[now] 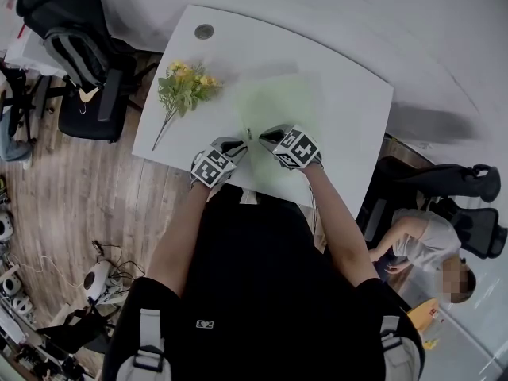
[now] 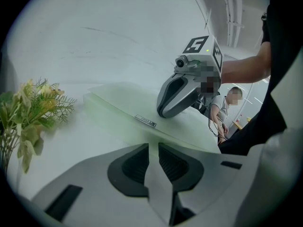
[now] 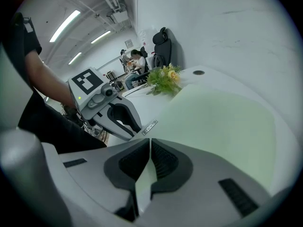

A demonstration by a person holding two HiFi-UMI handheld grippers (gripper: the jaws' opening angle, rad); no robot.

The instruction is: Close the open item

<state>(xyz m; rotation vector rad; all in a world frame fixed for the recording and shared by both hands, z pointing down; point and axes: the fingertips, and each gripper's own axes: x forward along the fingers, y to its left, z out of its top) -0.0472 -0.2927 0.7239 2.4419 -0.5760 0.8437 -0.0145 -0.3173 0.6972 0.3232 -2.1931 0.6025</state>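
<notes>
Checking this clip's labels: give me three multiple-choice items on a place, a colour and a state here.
1. In the head view, the flowers lie: A left of the pouch; B on it; C right of it.
2. The pouch is: A red; B pale green; C black.
3. The left claw is: A wide open; B shut on the pouch's edge; C holding a stem.
A: they lie apart at its left. B: translucent green sheet. B: pale sheet pinched between the pads.
</notes>
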